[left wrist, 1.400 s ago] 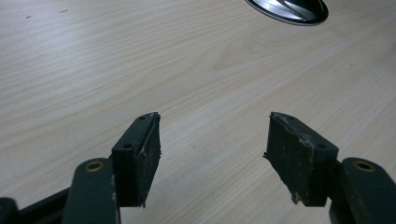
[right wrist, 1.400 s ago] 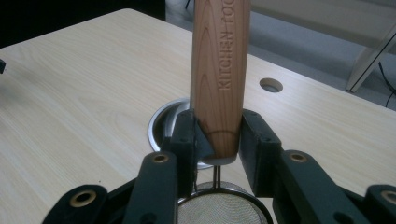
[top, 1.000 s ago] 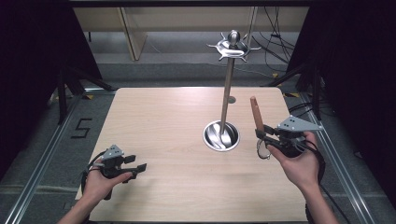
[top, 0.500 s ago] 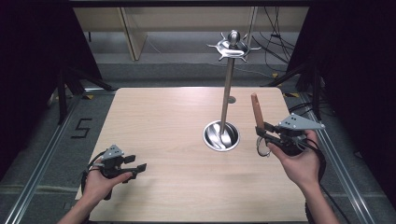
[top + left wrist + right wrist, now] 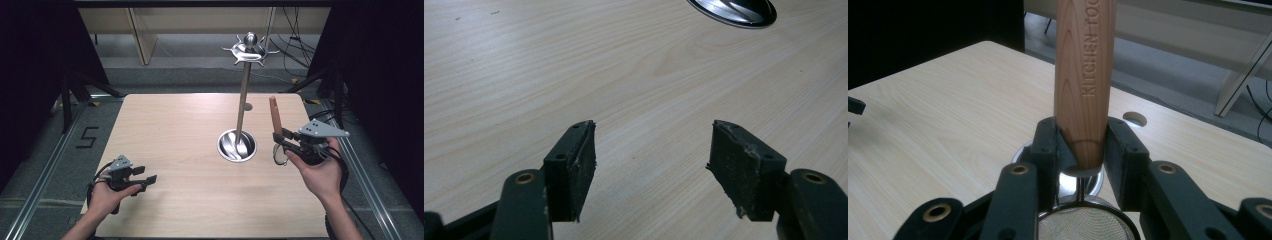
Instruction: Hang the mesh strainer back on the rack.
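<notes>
Wooden-handled strainer (image 5: pixel 1084 85) stayed upright in your right gripper (image 5: pixel 281 141), jaws clamped on the handle, beside the steel stand (image 5: pixel 243 95); almost nothing moved in the last second. Your left gripper (image 5: pixel 651 162) rested wide, empty, on the table (image 5: pixel 165 130).

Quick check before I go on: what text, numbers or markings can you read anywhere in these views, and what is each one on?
"KITCHEN TOO": engraved along the wooden handle clamped in the right gripper; the rest of the word is cut off at the top edge of the right gripper view.
"5": dark mark on the floor left of the table, in the high view.
No other readable text.
</notes>
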